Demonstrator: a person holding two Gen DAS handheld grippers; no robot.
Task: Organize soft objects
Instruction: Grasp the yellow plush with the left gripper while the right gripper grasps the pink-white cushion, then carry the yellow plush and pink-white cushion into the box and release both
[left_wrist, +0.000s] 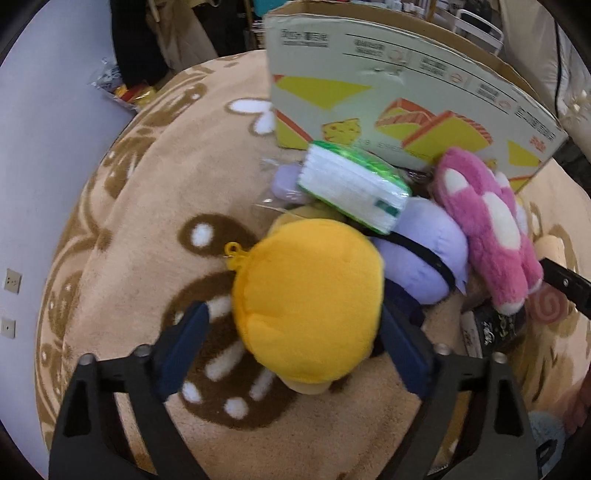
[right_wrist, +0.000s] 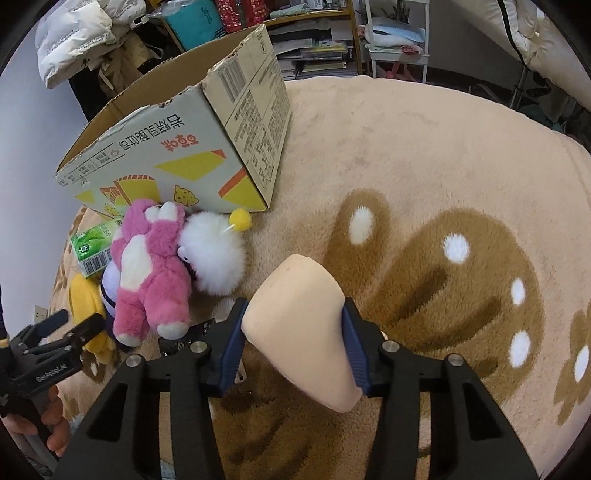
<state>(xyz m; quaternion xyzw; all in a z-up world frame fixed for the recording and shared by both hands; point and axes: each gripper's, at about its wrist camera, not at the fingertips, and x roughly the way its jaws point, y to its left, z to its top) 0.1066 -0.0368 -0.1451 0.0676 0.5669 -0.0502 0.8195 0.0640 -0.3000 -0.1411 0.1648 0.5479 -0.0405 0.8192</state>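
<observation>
My left gripper (left_wrist: 295, 325) is shut on a yellow plush toy (left_wrist: 306, 299) over the rug; it also shows in the right wrist view (right_wrist: 86, 306). My right gripper (right_wrist: 291, 332) is shut on a beige soft cone-shaped object (right_wrist: 299, 328). A pile lies before an open cardboard box (left_wrist: 388, 85): a green tissue pack (left_wrist: 354, 184), a lilac plush (left_wrist: 424, 251) and a pink-and-white plush (left_wrist: 487, 225). In the right wrist view the box (right_wrist: 177, 147), the pink plush (right_wrist: 151, 269) and a white fluffy toy (right_wrist: 218, 254) show at the left.
A beige rug with brown and white patterns (right_wrist: 424, 184) covers the floor. A dark packet (left_wrist: 495, 328) and a pink swirl item (left_wrist: 546, 306) lie by the pile. Shelves and clutter (right_wrist: 325, 44) stand behind the box. A wall (left_wrist: 44, 147) is at the left.
</observation>
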